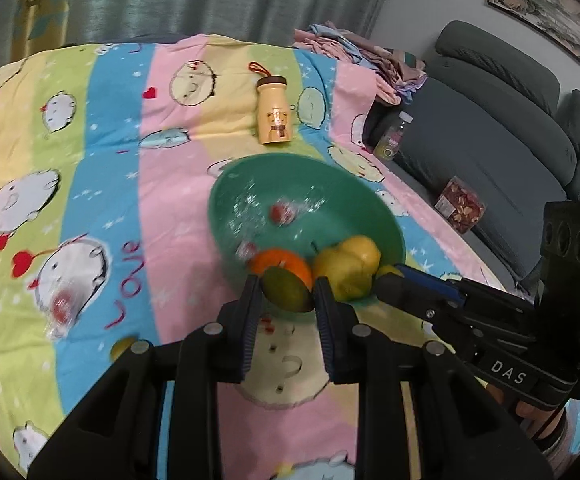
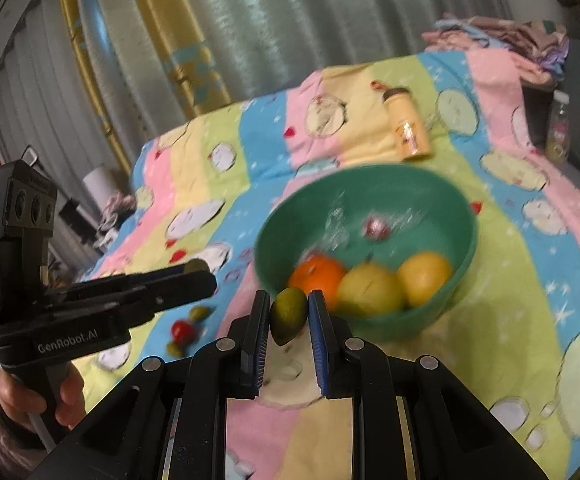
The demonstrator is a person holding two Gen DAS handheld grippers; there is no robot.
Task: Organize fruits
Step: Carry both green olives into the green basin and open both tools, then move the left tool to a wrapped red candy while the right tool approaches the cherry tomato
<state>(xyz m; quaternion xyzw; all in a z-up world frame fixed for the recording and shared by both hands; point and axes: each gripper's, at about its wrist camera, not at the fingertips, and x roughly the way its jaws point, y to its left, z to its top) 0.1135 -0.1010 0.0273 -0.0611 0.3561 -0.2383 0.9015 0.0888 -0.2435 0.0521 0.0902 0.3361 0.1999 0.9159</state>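
Note:
A green bowl (image 1: 249, 184) (image 2: 442, 196) sits on the striped bedsheet. It holds an orange (image 1: 285, 264) (image 2: 318, 274), a yellow pear (image 1: 346, 268) (image 2: 370, 288), a yellow fruit (image 2: 424, 276) and a wrapped red candy (image 1: 281, 212) (image 2: 376, 226). My left gripper (image 1: 287, 290) is shut on a green-yellow fruit (image 1: 285, 292) at the bowl's near rim. My right gripper (image 2: 289, 314) is shut on a small green fruit (image 2: 287, 316) just before the bowl's near rim. The right gripper also shows in the left wrist view (image 1: 394, 276), holding something yellow-green. The left gripper also shows in the right wrist view (image 2: 197, 276).
A yellow bear bottle (image 1: 273, 114) (image 2: 408, 124) lies behind the bowl. Wrapped candies (image 1: 61, 306) and small fruits (image 2: 183, 330) lie on the sheet to the left. A grey sofa (image 1: 490, 152) with a box (image 1: 460, 204) and a jar (image 1: 392, 136) is on the right.

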